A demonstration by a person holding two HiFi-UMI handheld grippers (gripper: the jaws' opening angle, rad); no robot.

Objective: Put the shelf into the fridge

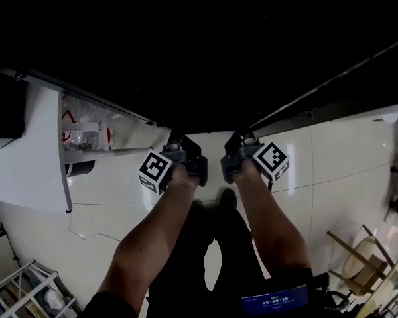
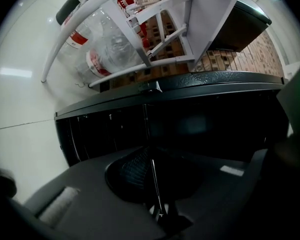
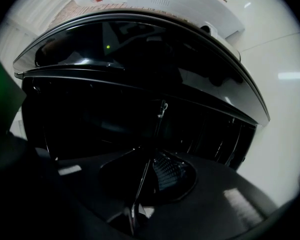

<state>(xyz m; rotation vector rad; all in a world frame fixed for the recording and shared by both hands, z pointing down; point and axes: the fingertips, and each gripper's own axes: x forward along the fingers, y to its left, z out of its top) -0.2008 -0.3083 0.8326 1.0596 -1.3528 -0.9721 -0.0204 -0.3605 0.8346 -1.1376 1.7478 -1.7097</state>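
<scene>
Head view: the dark shelf (image 1: 205, 105) lies right of the white fridge door (image 1: 26, 151). Your left gripper (image 1: 178, 143) and right gripper (image 1: 242, 143) meet its near edge.
Left gripper view: your jaws pinch the shelf's thin edge. Bottles (image 2: 110, 49) sit in the fridge door beyond.
Right gripper view: your jaws likewise pinch the shelf.

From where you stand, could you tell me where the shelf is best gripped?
Its thin near edge, from your side. The shelf is a wide, flat panel, so two spaced grips should keep it level. The left gripper and right gripper are shut on that edge, either side of the middle.
</scene>
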